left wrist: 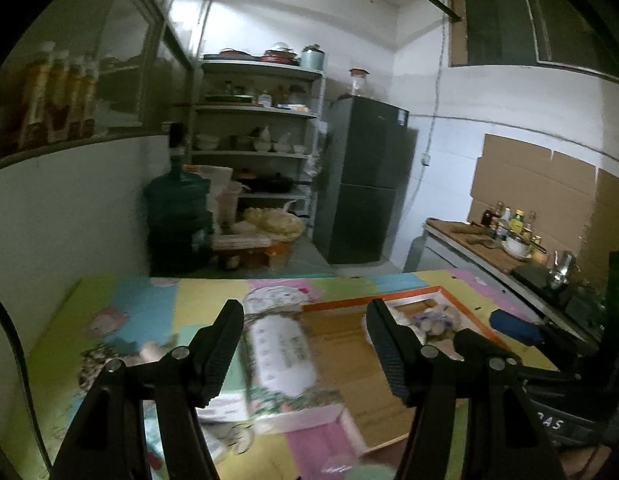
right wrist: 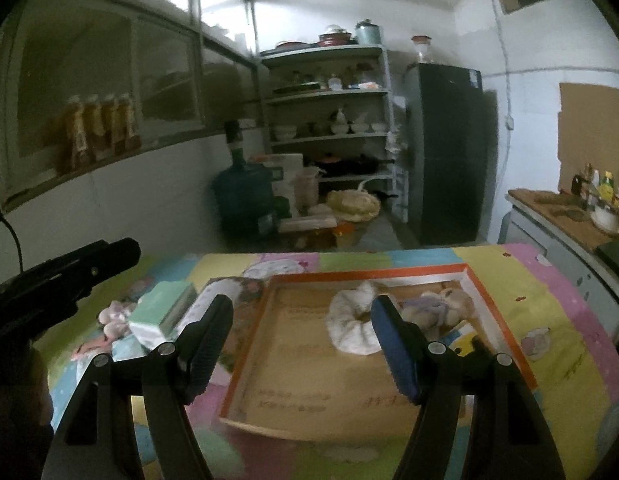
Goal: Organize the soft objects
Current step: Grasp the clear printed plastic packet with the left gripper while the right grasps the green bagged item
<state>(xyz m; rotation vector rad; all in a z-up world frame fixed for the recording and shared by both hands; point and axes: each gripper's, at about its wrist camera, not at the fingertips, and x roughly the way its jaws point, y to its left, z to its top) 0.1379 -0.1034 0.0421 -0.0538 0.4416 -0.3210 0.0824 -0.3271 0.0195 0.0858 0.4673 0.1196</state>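
An orange-rimmed cardboard box lid (right wrist: 505,320) lies on the pastel patchwork table (right wrist: 569,312). In it sit a white cloth scrunchie (right wrist: 349,320) and a pale purple plush toy (right wrist: 433,306) at the far right corner; the toy also shows in the left wrist view (left wrist: 433,318). My right gripper (right wrist: 301,340) is open and empty above the lid's near half. My left gripper (left wrist: 305,348) is open and empty above a white floral tissue pack (left wrist: 283,354) beside the lid (left wrist: 349,380). A pink plush (right wrist: 113,316) and a mint tissue box (right wrist: 161,312) lie left of the lid.
The table's far edge drops to a floor with a blue water jug (right wrist: 245,196), bags and a shelf rack (right wrist: 329,120). A dark fridge (right wrist: 449,152) stands behind. A counter with bottles (left wrist: 509,228) runs along the right. The left gripper's body (right wrist: 61,280) shows at the left.
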